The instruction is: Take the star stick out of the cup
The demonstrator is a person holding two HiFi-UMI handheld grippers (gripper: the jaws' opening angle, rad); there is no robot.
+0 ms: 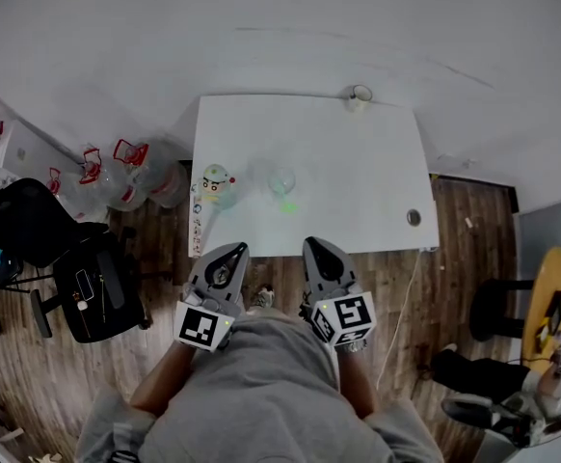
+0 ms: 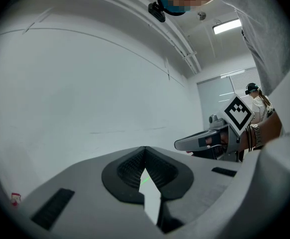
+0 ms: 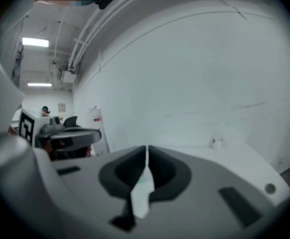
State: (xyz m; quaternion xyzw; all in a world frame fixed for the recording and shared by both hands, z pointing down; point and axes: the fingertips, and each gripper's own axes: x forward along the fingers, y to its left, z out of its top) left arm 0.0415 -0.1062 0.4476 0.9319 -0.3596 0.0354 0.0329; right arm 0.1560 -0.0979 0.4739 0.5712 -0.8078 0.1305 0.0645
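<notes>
Left tongs [image 1: 235, 248] and right tongs [image 1: 312, 243] closed; head view shows cup [image 1: 282, 181].

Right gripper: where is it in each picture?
Head view: the right gripper is at the bottom middle, pointing at the table.
Left gripper view: the right gripper is at the right, seen from the side.
Right gripper view: the right gripper fills the lower middle, jaws together.
Shared landmark: the left gripper, next to it in all three views.
</notes>
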